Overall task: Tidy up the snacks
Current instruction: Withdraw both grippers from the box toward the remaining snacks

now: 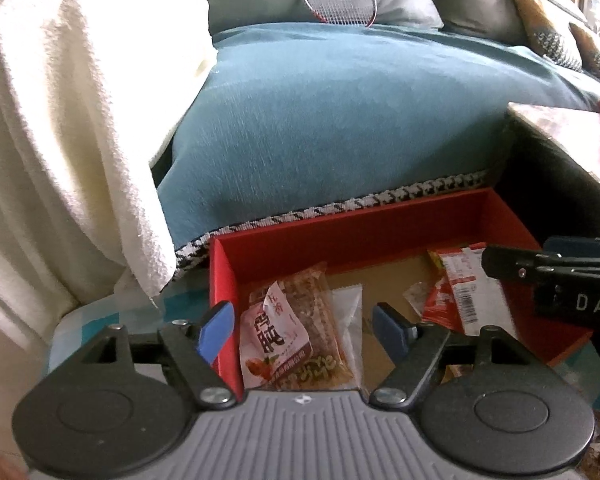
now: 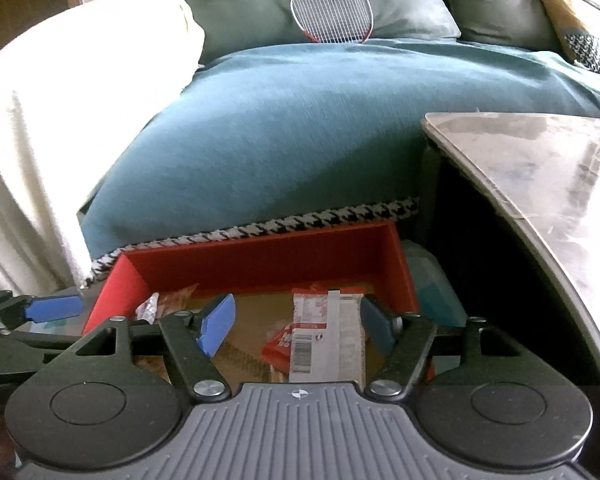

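Hovering over a red box, the left gripper is holding its blue pads spread apart with nothing pinched between them. Below the gap, a pink-and-white snack packet is lying on top of a brown snack bar in clear wrap, both resting at the left end of the box's cardboard floor. A clear white wrapper is lying just beside them. At the right end, a red-and-white packet with a barcode is sitting near the box wall, and the right gripper's black finger is reaching in above it from the right edge.

In the right wrist view, the right gripper is likewise standing with its jaws spread, gripping nothing; a white-backed packet with a barcode is lying in the red box beneath the gap, overlapping a red packet. The box is sitting in front of a teal sofa cover, beside a marble-topped table. A badminton racket is leaning on the cushions, and a white towel is draping at the left.
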